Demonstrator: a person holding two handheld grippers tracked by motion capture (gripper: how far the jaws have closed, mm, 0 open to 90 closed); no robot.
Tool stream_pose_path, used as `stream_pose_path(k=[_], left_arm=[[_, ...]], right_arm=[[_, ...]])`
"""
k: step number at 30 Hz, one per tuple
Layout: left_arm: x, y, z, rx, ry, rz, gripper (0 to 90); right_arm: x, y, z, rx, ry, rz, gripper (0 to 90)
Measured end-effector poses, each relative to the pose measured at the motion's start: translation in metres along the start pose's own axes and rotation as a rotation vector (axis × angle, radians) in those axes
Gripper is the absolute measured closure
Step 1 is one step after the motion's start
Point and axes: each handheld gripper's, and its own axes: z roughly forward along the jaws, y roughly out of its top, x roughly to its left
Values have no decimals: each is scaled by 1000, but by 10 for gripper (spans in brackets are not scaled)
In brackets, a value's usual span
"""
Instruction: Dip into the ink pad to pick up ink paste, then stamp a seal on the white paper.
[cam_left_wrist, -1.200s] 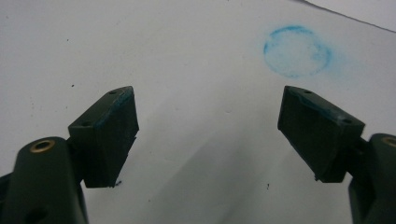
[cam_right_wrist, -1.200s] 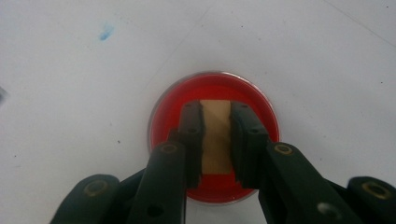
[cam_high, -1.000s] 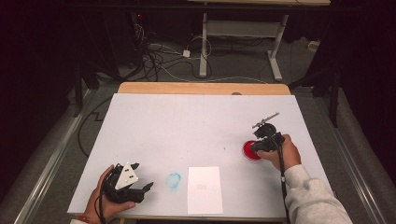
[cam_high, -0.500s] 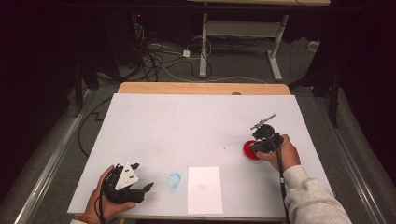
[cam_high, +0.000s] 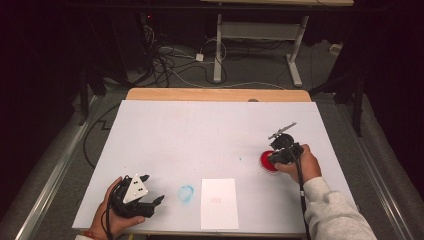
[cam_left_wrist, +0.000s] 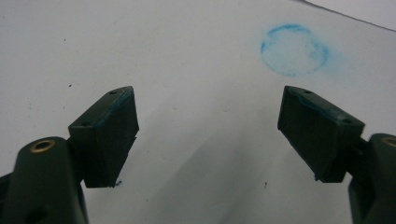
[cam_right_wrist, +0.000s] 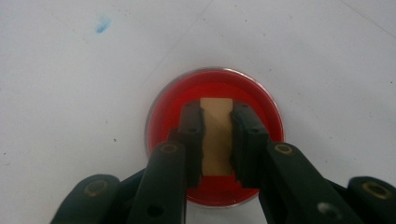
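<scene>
A round red dish (cam_right_wrist: 161, 121) of red ink sits on the white table, at the right (cam_high: 266, 163) in the high view. My right gripper (cam_right_wrist: 215, 109) points down into it, shut on a tan wooden block (cam_right_wrist: 216, 140) that stands in the red. In the high view the right gripper (cam_high: 276, 156) is over the dish, held by a hand in a grey sleeve. My left gripper (cam_left_wrist: 208, 121) rests near the table's front left (cam_high: 152, 189), open, with nothing between its jaws. A blue ring mark (cam_left_wrist: 294, 50) lies just beyond it (cam_high: 185, 193).
A white sheet of paper (cam_high: 218, 203) lies at the front centre, right of the blue ring. The white tabletop (cam_high: 210, 135) has a wooden strip (cam_high: 215, 94) along its far edge. Cables and desk legs are on the floor beyond.
</scene>
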Motion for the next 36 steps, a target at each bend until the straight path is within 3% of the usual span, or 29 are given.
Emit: stream_pose_path(k=[6, 10, 12, 23, 26, 36], left_arm=[[4, -1, 0, -14, -3, -13, 197], [5, -1, 0, -17, 0, -14, 197], [5, 0, 1, -18, 2, -11, 197], [4, 1, 0, -14, 8, -10, 197], [3, 1, 0, -11, 15, 2, 197], [7, -1, 0, -17, 16, -14, 197]], right_arm=[[-4, -2, -1, -21, 29, 15, 766], [-3, -4, -3, -39, 20, 6, 765], [-3, -5, -5, -47, -9, -1, 765], [-11, -19, -24, -186, 16, -3, 765], [-10, -21, -30, -222, 20, -6, 765], [-4, -19, -53, -307, 54, -43, 764]])
